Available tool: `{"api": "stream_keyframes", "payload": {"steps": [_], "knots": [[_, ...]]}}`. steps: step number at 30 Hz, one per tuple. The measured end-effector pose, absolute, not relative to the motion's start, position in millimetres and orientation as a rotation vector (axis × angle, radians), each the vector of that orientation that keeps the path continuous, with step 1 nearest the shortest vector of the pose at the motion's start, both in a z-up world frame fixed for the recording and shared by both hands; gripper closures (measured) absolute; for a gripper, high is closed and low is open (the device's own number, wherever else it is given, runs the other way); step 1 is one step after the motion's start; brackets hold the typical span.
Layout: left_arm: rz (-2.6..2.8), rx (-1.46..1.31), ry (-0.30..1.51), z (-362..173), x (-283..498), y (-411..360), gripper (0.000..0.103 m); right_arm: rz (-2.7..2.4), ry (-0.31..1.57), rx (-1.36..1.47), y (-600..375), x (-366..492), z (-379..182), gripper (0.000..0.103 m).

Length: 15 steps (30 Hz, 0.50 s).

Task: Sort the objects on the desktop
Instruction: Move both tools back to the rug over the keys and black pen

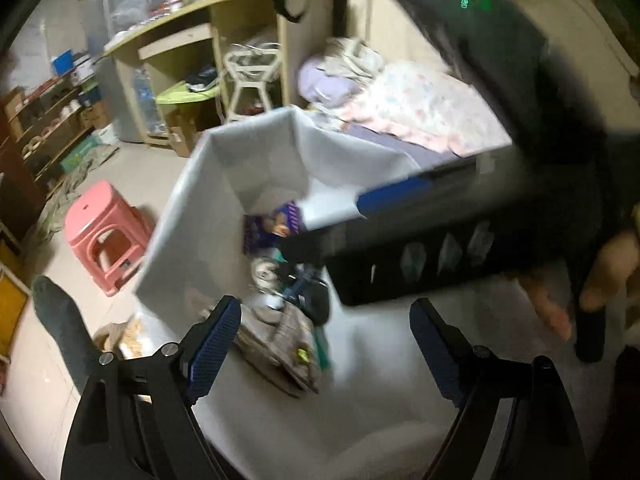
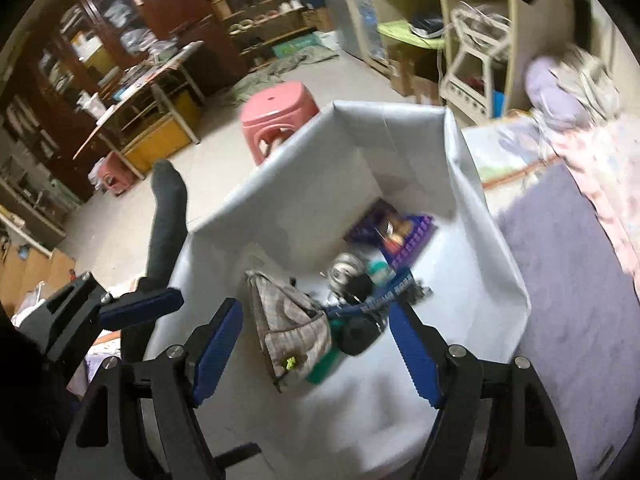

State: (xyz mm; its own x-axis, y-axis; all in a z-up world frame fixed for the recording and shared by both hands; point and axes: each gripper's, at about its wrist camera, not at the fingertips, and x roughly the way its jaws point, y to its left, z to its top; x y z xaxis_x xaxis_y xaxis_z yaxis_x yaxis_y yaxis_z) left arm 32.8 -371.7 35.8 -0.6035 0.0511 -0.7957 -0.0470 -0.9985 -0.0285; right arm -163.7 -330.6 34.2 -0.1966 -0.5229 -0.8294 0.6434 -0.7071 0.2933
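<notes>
Right now both my tongs are spread with nothing between the pads: left gripper [image 1: 325, 344], right gripper [image 2: 316, 348]. Task items sit heaped on the white sheeted surface [image 2: 472, 320]: checked fabric pouch [image 2: 288, 332] nearest, black round object [image 2: 358, 334], blue printed strap [image 2: 380, 300], purple box [image 2: 404, 232] farthest. Risk: strap snags and drags the neighbours. Motion blur hides the small parts; a black slotted basket [image 1: 420, 264] covers the left view's right side.

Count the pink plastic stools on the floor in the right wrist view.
2. One pink stool stands on the floor just beyond the white-lined box's far wall. A smaller-looking one sits further left, by the yellow-fronted wooden table. Others may be hidden behind furniture.
</notes>
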Motion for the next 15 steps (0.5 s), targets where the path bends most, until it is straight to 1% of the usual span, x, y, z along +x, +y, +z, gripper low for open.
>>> {"api": "stream_keyframes", "payload": {"steps": [4,6,10,15], "knots": [[2.749,-1.364,0.082,40.4,33.2,-345.3,0.018,-1.966,-0.023,1.236,-296.9,-160.2,45.4,0.029],[2.745,-1.343,0.142,47.3,32.0,-329.4,0.018,-1.983,-0.073,1.221,-278.7,-158.6,54.4,0.029],[2.728,-1.281,0.204,72.3,27.7,-295.8,0.018,-2.071,-0.071,1.172,-236.2,-149.6,82.6,0.029],[2.679,-1.186,0.281,102.2,17.5,-235.3,0.018,-2.163,-0.091,1.137,-169.5,-139.0,111.8,0.029]]}}
